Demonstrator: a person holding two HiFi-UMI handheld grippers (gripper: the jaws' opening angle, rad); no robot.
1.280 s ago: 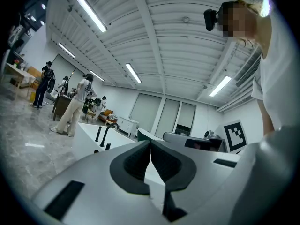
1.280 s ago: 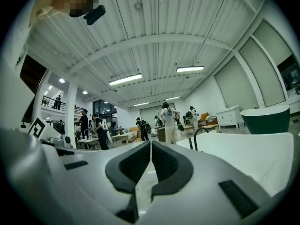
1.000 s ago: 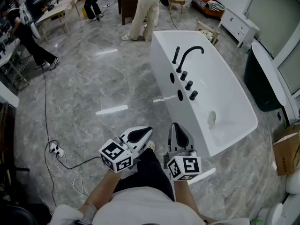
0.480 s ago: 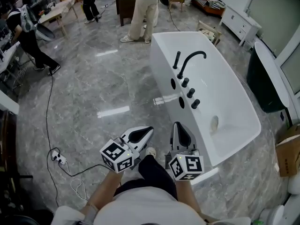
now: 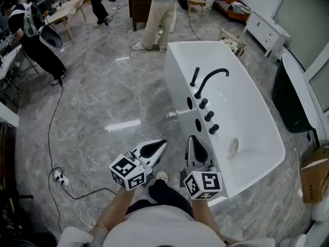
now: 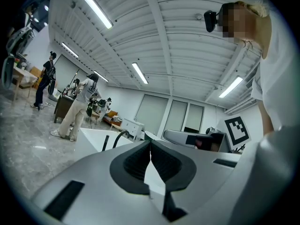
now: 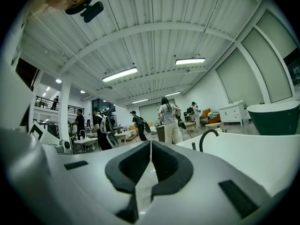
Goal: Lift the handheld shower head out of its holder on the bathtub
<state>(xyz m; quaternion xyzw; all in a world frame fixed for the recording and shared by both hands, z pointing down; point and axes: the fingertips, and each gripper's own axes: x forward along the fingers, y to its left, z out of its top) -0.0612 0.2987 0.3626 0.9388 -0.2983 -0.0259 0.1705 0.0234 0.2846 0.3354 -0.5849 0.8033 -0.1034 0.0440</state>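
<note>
Presently: shower head in its holder, well ahead of both tongs, right tongs nearer

Position of item. The handheld shower head (image 5: 194, 76) stands seated in its holder on the near long rim of the bathtub (image 5: 241, 96). It sits at the far end of the fitting row, just beside the arched faucet spout (image 5: 204, 79), with the knobs (image 5: 209, 116) trailing back toward the person. Its long axis is close to upright, with a slight lean.

Tongs. The left tongs (image 5: 162, 143) and the right tongs (image 5: 191, 138) are both clenched, jaws together with nothing between them. Both are held level over the floor, short of the tub's near end.

Governing relation. In the head view the shower head lies almost straight ahead of the right tongs, along the rim and well apart. From the left tongs it lies ahead and off to the right. The right tongs sit on the tub side and are judged the nearer.

Assessment. Nothing has been gripped. The approach is judged to suit the right tongs: release the jaws, bring them level across the upright handle, then draw upward along its axis to clear the holder. The adjacent spout is the likely obstruction.
</note>
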